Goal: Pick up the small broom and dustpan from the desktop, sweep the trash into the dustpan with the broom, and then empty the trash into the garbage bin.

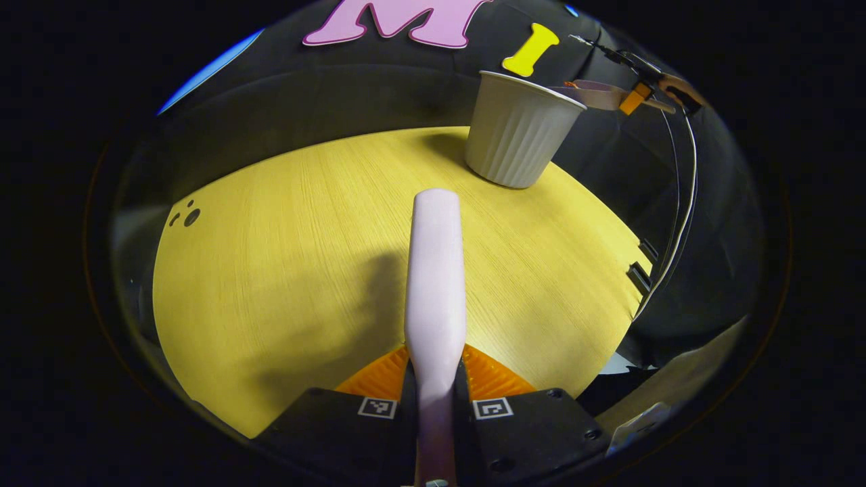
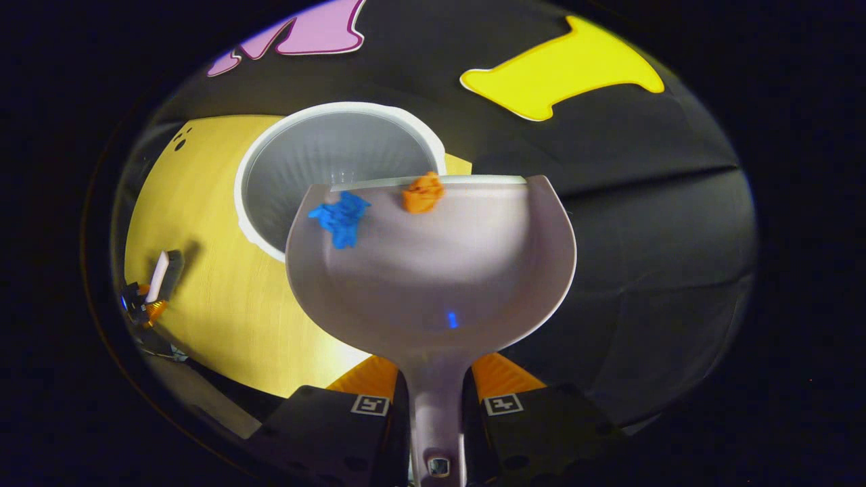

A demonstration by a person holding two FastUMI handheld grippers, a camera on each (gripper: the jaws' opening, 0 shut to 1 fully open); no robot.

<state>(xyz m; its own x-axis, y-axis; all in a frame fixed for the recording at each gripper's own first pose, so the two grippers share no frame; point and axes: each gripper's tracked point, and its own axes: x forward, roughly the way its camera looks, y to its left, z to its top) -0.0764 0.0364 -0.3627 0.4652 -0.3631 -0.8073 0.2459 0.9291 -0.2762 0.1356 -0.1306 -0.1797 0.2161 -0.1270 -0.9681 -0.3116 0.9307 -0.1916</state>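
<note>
Dustpan [image 2: 433,270], pale lilac, carries blue scrap [image 2: 340,218] and orange scrap [image 2: 423,193].

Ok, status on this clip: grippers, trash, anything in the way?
Left gripper shut on broom. Right gripper shut on dustpan, blue scrap and orange scrap at its lip over bin. Nothing in the way.

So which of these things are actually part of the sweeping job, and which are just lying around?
Part of the job:
- broom, held in left gripper
- dustpan, held in right gripper
- blue scrap
- orange scrap
- garbage bin

Just there:
- wooden desktop
- cables
</note>
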